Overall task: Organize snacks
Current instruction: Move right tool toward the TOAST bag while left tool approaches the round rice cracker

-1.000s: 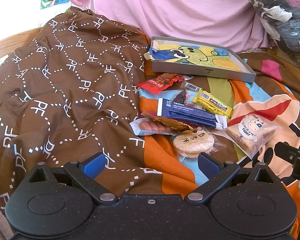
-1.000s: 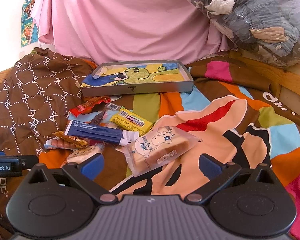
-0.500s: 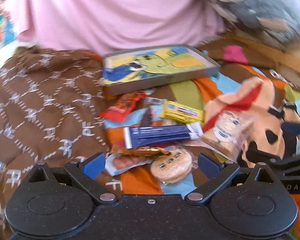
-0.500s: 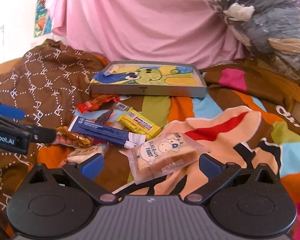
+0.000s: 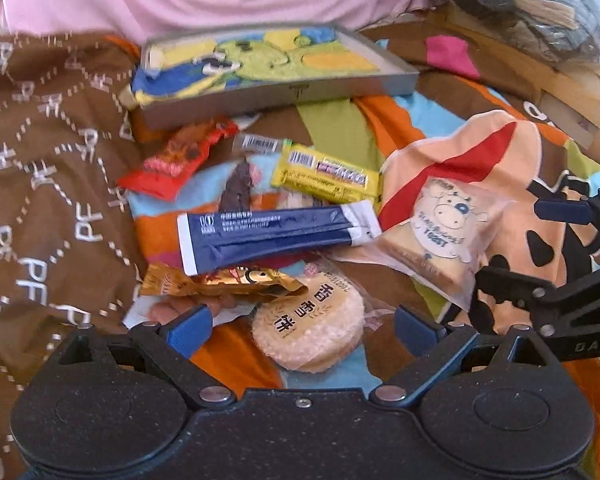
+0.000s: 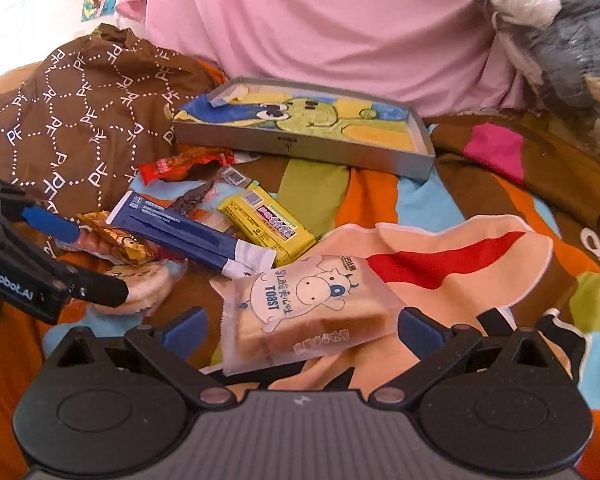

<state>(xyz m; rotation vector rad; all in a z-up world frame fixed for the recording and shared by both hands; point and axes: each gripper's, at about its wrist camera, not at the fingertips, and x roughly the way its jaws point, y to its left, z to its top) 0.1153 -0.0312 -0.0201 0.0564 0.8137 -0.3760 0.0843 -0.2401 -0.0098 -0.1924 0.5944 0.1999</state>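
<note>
Snacks lie in a heap on a colourful bedsheet. My left gripper [image 5: 302, 322] is open, its jaws on either side of a round rice cracker pack [image 5: 308, 328]. Behind the cracker lie a gold wrapper [image 5: 220, 282], a navy-and-white stick pack [image 5: 272, 234], a yellow bar [image 5: 326, 176] and a red packet [image 5: 176, 162]. My right gripper [image 6: 302, 330] is open around a cow-print toast pack [image 6: 304, 312], which also shows in the left view as the toast pack [image 5: 440, 236]. A grey tray [image 6: 300, 146] with a cartoon lining lies beyond the heap.
A brown patterned quilt [image 5: 40, 160] is bunched on the left. A pink sheet [image 6: 320, 28] hangs behind the tray. Bundled clothes [image 6: 560, 28] pile up at the upper right, beside a wooden bed rail [image 5: 560, 92].
Both grippers have moved in closer to the snack heap. The left one swung right onto the round cracker pack; the right one closed in on the toast pack. Both jaws stay wide.
</note>
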